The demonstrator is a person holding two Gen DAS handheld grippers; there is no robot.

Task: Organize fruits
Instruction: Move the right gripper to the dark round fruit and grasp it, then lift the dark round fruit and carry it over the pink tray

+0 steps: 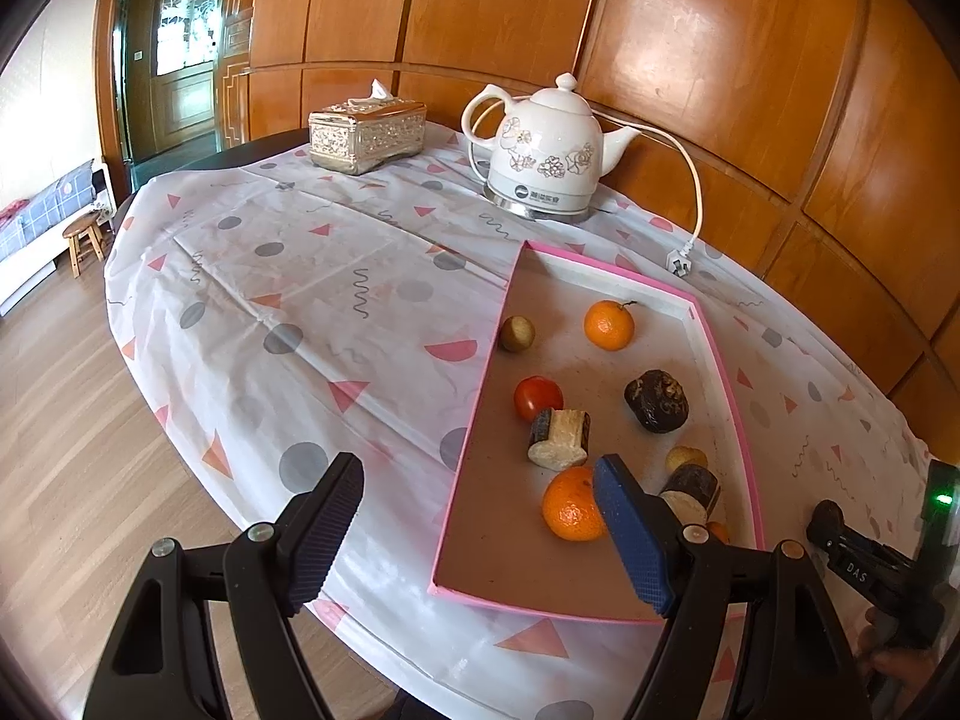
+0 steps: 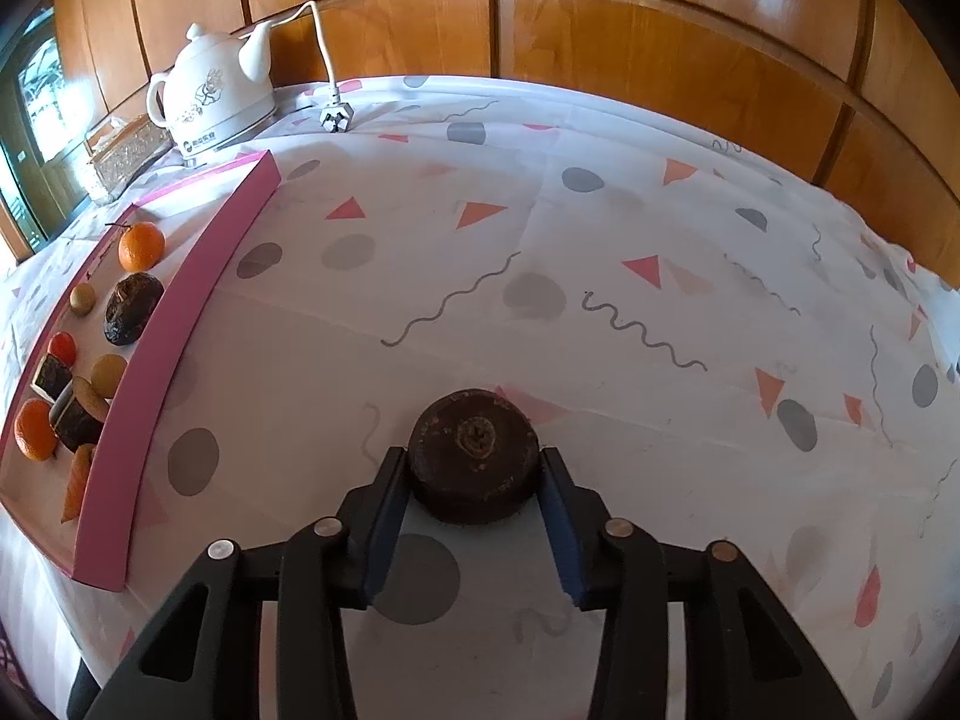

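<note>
A pink-rimmed tray (image 1: 729, 396) holds two oranges (image 1: 609, 324), a tomato (image 1: 537, 397), a wrinkled dark fruit (image 1: 657, 399), cut cane pieces (image 1: 558, 438) and small round yellowish fruits. My left gripper (image 1: 477, 471) hangs open over the tray's near left corner with nothing between its fingers. To the right of the tray (image 2: 180, 324), on the tablecloth, a round dark brown fruit (image 2: 474, 456) sits between the pads of my right gripper (image 2: 475, 468). Both pads touch its sides. The right gripper's black body (image 1: 864, 564) also shows at the left wrist view's right edge.
A white floral kettle (image 1: 543, 150) stands behind the tray, its cord and plug (image 1: 681, 261) lying on the cloth. A silver tissue box (image 1: 366, 135) is at the back left. Wooden wall panels (image 2: 660, 48) border the table's far side. The table's left edge (image 1: 114, 300) drops to wooden floor.
</note>
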